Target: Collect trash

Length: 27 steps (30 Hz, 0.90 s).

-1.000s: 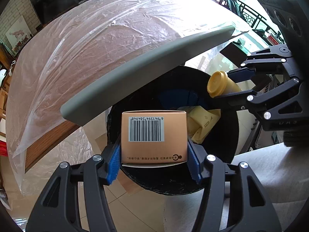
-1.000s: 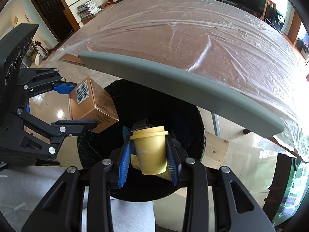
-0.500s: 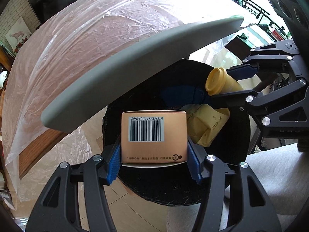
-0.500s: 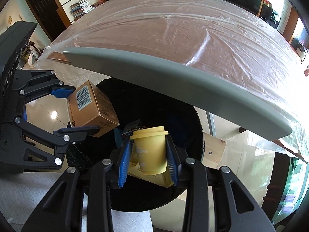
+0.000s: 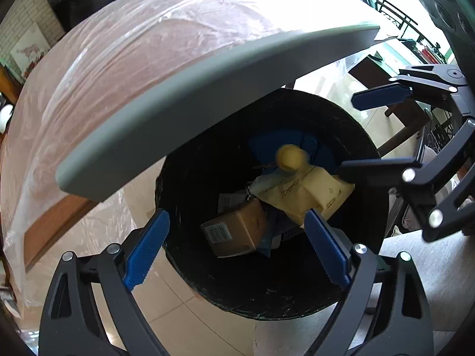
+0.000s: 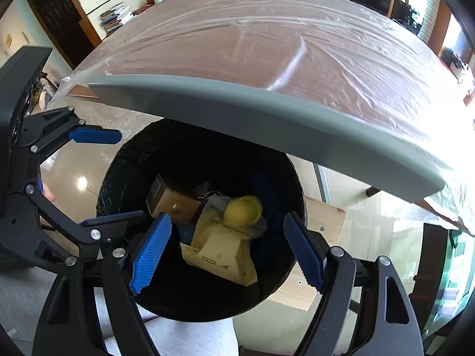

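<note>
A black trash bin (image 5: 360,136) (image 6: 124,163) stands under the table's grey edge. Inside it lie a brown cardboard box (image 5: 234,233) (image 6: 170,200) with a barcode, a blurred yellow cup (image 5: 292,155) (image 6: 243,206) and a yellow paper bag (image 5: 308,191) (image 6: 221,252). My left gripper (image 5: 236,249) (image 6: 105,175) hovers over the bin, its jaws opening with nothing gripped between them. My right gripper (image 6: 228,252) (image 5: 360,133) hovers beside it, jaws also opening and holding nothing. The cup looks smeared by motion above the bag.
A wooden table (image 5: 142,50) (image 6: 297,47) wrapped in clear plastic film overhangs the bin, with a grey strip (image 5: 207,101) (image 6: 267,121) along its edge. Glossy tiled floor (image 5: 142,190) surrounds the bin. A grey cushion or seat (image 5: 430,267) lies at the lower right.
Both grippers opened wide. The cardboard box left my left gripper and the yellow cup left my right gripper; both have dropped into the bin.
</note>
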### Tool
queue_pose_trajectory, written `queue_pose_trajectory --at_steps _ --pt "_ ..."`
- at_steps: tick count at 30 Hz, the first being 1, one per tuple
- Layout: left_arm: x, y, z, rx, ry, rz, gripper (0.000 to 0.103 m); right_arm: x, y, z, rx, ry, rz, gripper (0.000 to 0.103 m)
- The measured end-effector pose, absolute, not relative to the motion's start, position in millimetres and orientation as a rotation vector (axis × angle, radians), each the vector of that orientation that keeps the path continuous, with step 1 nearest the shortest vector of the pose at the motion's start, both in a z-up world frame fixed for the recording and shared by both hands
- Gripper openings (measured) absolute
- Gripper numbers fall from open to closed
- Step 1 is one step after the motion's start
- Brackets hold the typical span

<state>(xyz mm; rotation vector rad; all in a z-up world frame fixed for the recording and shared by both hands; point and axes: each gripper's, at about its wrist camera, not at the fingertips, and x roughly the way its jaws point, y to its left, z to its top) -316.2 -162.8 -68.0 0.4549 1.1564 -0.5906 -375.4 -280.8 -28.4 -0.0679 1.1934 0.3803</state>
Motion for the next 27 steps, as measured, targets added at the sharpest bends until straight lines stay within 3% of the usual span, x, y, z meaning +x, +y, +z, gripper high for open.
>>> queue_pose_trajectory --at_steps 7,13,17,20,27 --pt "-309 -162 -74 0.437 1.211 -0.595 0.094 -374 -289 -32 -0.035 1.213 0.373 0.083" --pt "-307 -155 -81 0.401 1.279 -0.602 0.100 -368 -294 -33 0.008 1.245 0.409 0.099" --pt "-311 -153 -76 0.411 1.283 -0.610 0.101 -368 -294 -31 0.004 1.270 0.419 0.099" --pt "-317 -147 -56 0.404 1.264 -0.645 0.101 -372 -301 -21 0.024 1.316 0.439 0.099" --pt "-295 -111 39 0.291 1.025 -0.619 0.101 -370 -345 79 -0.002 1.037 0.386 0.099"
